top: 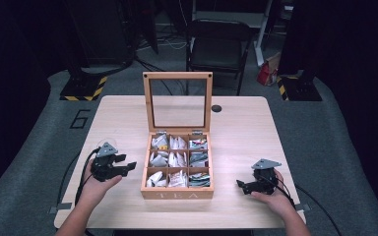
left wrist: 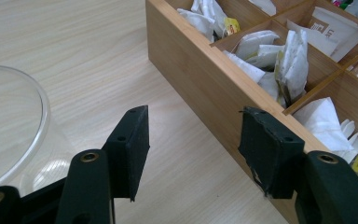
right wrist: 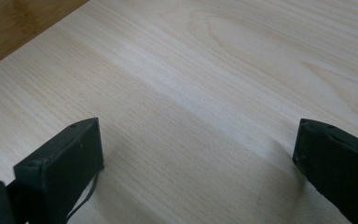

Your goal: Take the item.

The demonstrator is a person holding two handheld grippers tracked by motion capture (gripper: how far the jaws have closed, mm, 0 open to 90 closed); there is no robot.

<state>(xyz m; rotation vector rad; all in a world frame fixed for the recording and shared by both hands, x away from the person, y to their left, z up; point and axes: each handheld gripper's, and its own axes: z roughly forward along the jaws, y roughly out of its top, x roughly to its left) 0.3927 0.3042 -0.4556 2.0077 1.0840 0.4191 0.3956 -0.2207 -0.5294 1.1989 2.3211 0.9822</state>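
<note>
L hand (top: 94, 189): comes in from bottom edge, palm on bench (top: 128, 206), near front-left corner.
L gripper (top: 129, 165): jaws open, nothing between them; they point twd the left wall of the tea box, tips just beside it but apart, per high view. In left gripper view the gap frames bare bench, box wall running diagonally past the right-hand jaw.
R hand (top: 274, 196): on bench near front-right.
R gripper (top: 241, 185): jaws open wide, empty; right gripper view gives bare wood grain betw. them. Jaws point left twd box but well apart from it.
Glass bowl (left wrist: 9, 126): clear, rim curved, just beside L gripper on the side away fm box. Looks empty.
Tea box (top: 177, 192): wooden, mid-bench, "TEA" on front wall, 3x3 compartments, long axis near/far. Lies to the right of L jaws, to the left of R jaws.
Sachets (left wrist: 289, 60): white paper packets standing/leaning in left column compartments; some w/ yellow tags. Right column looks darker/coloured, detail too small to read.
Lid (top: 177, 101): open, upright at far side, wood frame w/ clear pane.
Key relation: L gripper is the nearer one; left-column sachets sit just over the wall fm its jaws, so reach = up and over, then down into a compartment. My judgement: L picks, bowl beside it is the likely drop spot.
Risk: jaws catching box wall or taking two packets.
Far: dark chair (top: 219, 46) behind bench.
</note>
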